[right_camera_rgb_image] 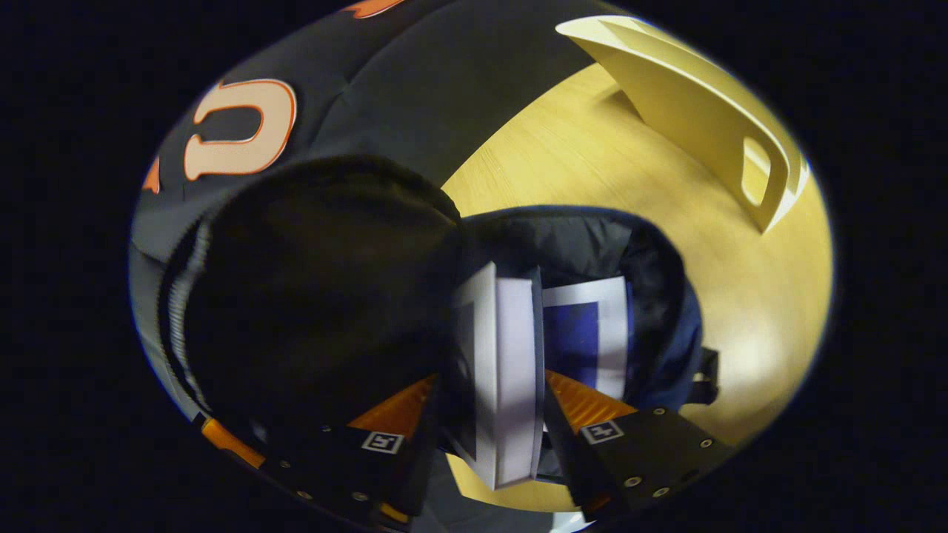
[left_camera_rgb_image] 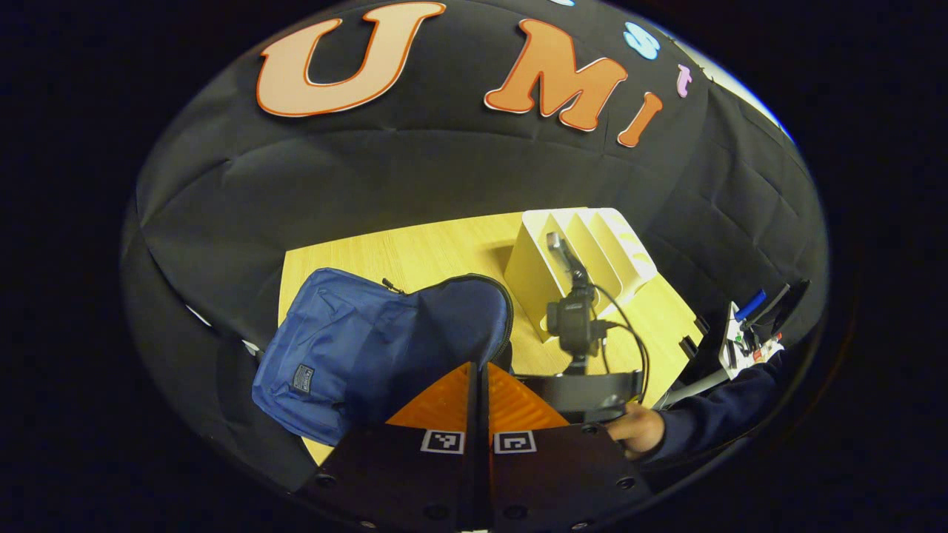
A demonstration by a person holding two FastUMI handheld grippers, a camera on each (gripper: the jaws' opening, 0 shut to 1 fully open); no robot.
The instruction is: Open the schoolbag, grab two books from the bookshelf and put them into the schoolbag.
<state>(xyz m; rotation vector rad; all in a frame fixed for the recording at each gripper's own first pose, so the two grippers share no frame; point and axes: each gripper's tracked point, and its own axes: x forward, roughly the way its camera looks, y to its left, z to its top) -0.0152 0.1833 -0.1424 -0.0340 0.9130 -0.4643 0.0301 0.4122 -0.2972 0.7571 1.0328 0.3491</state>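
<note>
**Book at the open schoolbag mouth**

Your wooden counter [left_camera_rgb_image: 415,255] carries the blue schoolbag [left_camera_rgb_image: 348,355], unzipped, with the cream bookshelf [left_camera_rgb_image: 585,252] just beside it. In the right gripper view, one book [right_camera_rgb_image: 592,333] already stands inside the bag. Your right gripper [right_camera_rgb_image: 492,403] holds a second book [right_camera_rgb_image: 503,370], fingers pressed on both covers, over the opening. Your left gripper [left_camera_rgb_image: 478,392] fingers are closed together, holding nothing.

The soft fabric schoolbag [left_camera_rgb_image: 355,355] is navy blue with a black lining. The slotted plastic bookshelf [left_camera_rgb_image: 585,252] is cream, the wood-grain tabletop [left_camera_rgb_image: 429,252] pale yellow. The thin book [right_camera_rgb_image: 500,370] is white and blue.
</note>
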